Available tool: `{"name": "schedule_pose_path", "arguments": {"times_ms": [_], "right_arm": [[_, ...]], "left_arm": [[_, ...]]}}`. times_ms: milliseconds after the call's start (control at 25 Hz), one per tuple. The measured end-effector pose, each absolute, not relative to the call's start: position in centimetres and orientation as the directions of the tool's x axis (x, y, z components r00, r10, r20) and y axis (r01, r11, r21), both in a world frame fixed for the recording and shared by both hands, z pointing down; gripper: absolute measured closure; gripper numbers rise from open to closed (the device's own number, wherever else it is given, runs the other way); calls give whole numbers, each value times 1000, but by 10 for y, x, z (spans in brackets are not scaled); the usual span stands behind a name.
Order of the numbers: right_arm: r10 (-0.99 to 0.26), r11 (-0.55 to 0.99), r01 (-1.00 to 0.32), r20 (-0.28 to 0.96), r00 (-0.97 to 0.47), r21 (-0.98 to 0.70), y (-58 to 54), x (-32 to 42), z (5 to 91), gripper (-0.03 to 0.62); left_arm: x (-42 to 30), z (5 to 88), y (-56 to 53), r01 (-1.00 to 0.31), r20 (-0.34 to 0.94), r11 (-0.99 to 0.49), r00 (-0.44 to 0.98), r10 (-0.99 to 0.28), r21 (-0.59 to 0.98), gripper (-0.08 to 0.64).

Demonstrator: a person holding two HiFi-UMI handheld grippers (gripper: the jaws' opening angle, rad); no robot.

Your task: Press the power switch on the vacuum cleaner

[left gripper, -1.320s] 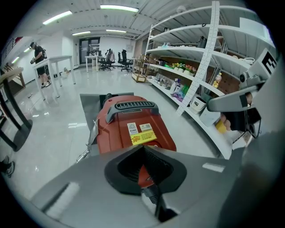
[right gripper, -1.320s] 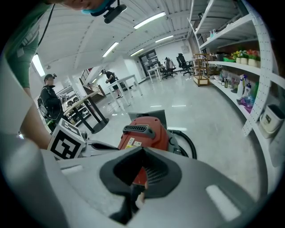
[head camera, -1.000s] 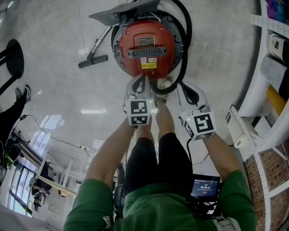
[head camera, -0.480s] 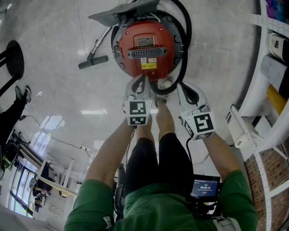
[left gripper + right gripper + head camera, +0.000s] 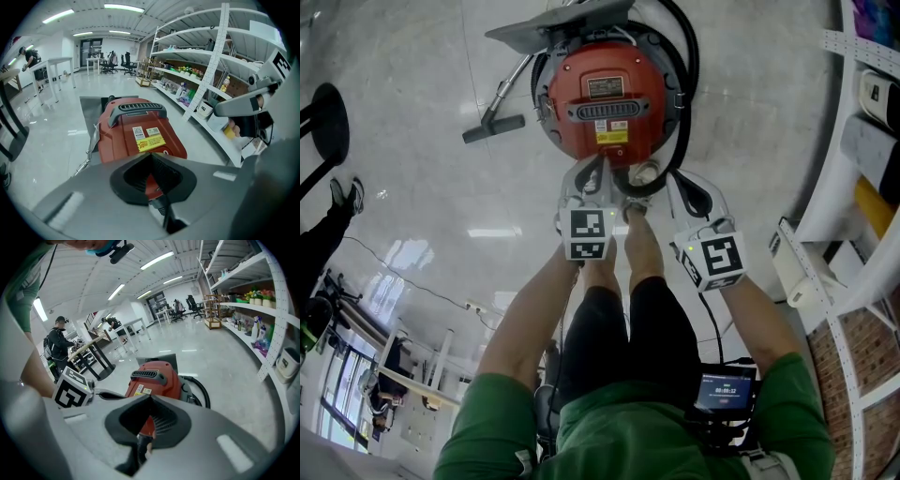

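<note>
The red vacuum cleaner (image 5: 605, 98) stands on the pale glossy floor (image 5: 412, 178), straight ahead of both my tools and out from the shelving (image 5: 853, 187) along the floor's right edge. My left hand-held gripper (image 5: 600, 167) is clenched, tips together with nothing clamped, and in the head view those tips lie over the near rim of the red shell. In the left gripper view the shell fills the space just beyond the closed tips (image 5: 150, 155). I cannot make out whether they touch it.

My right hand-held gripper (image 5: 673, 180) is clenched too and grips nothing. It sits just right of the left one, beside the vacuum's near right side where the black hose (image 5: 685, 84) curves round.

On top of the shell, a yellow label (image 5: 609, 134) lies nearest me, then the black slotted handle (image 5: 609, 111), then a dark plate (image 5: 603, 87). The print on both is too small to read. The wand and floor nozzle (image 5: 492, 117) lie left of the vacuum.
</note>
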State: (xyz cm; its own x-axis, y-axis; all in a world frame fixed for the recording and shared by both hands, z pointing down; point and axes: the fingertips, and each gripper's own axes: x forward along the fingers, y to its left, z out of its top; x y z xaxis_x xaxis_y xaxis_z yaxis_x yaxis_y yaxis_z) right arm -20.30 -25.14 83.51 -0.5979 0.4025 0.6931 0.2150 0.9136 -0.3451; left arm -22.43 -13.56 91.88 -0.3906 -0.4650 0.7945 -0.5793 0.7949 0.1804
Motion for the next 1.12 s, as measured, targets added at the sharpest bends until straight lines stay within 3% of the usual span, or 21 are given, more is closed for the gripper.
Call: {"name": "schedule_pose_path", "arguments": {"times_ms": [1120], "right_arm": [[389,920,213,701,-598,-329,-250,-211,828,591]], "left_arm": [[-226,927,-127,-561,835,809,-350,-425,176,540]]}}
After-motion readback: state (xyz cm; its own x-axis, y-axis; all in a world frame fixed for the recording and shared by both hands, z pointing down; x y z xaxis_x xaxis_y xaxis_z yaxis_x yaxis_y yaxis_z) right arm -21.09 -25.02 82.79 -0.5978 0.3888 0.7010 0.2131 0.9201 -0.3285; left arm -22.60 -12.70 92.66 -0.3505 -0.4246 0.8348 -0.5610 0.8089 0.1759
